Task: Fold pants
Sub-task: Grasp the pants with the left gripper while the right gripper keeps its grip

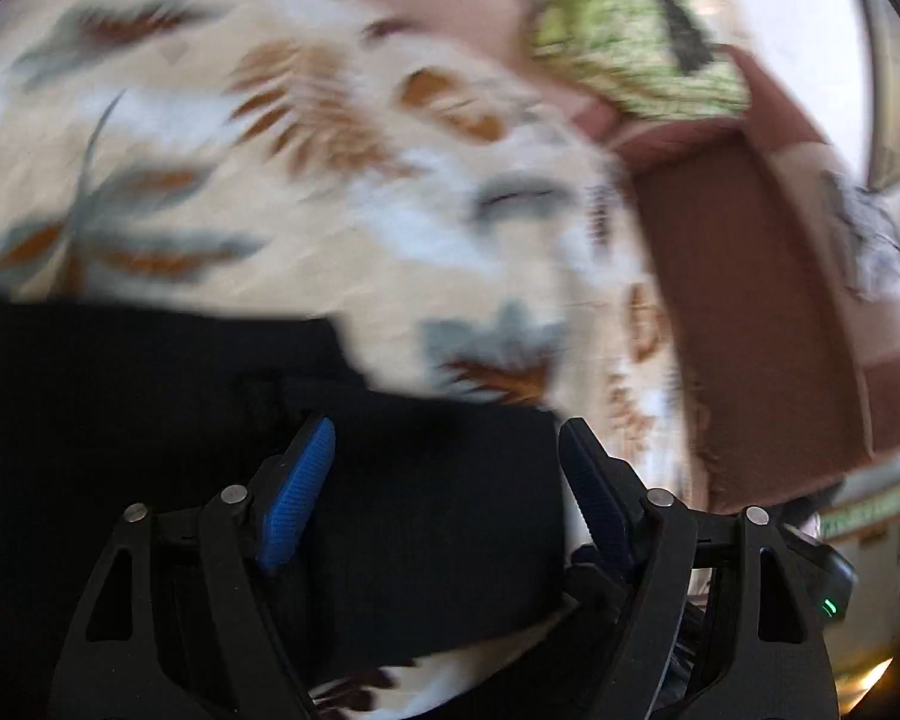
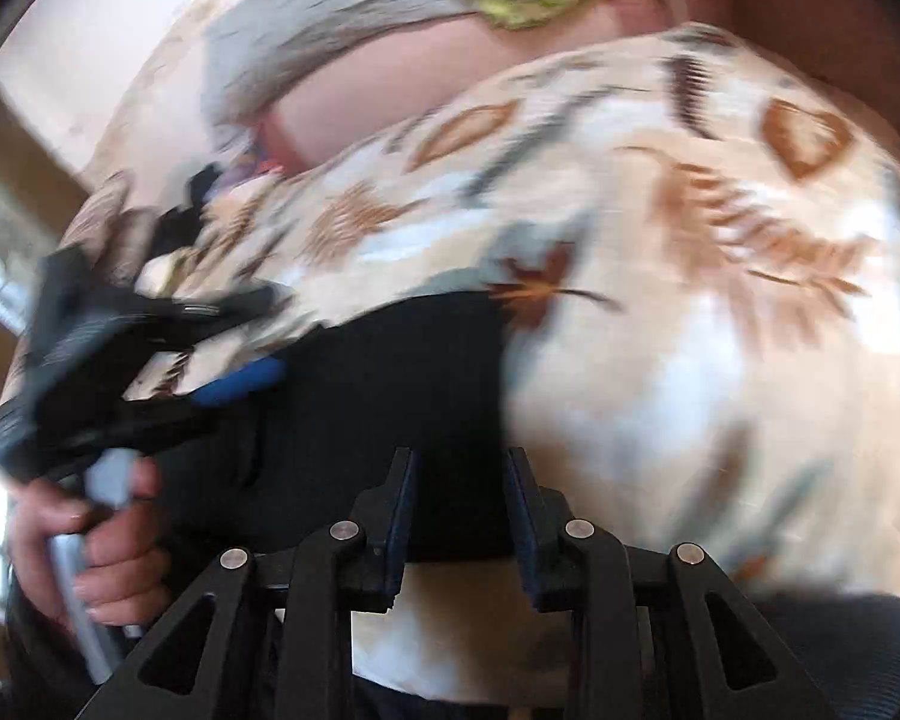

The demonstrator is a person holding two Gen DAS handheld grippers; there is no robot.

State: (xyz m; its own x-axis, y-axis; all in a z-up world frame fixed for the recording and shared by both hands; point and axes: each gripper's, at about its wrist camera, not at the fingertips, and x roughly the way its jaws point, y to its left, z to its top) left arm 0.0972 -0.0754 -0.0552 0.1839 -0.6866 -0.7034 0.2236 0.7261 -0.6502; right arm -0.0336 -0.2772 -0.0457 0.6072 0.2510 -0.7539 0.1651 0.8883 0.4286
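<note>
Left gripper (image 1: 447, 468): my jaws stand wide apart, blue pads bare, nothing clamped; the black cloth lies under and between them.
Black pants (image 1: 150, 420): spread on the leaf-print bedspread (image 1: 330, 192), near its front edge; in the left wrist view the cloth fills the lower left, and its right edge ends just beside my right-hand pad.
Right gripper (image 2: 459, 498): my jaws are parted with a narrower gap, holding nothing; the pants (image 2: 378, 408) lie just past the tips.
Left hand (image 2: 108, 546): seen from the right wrist view, wrapped round the handle of the left gripper (image 2: 234, 387) at the pants' left side.
Step in hand: I judge both grippers are moving in on the near edge of the pants to take a hold; heavy blur hides how many folds are already made.
Next move: lower each pair of jaws onto the cloth edge, close on it, then carry it across.
Containers: none visible; a green patterned pillow (image 1: 624, 42) rests at the bed's far edge.
</note>
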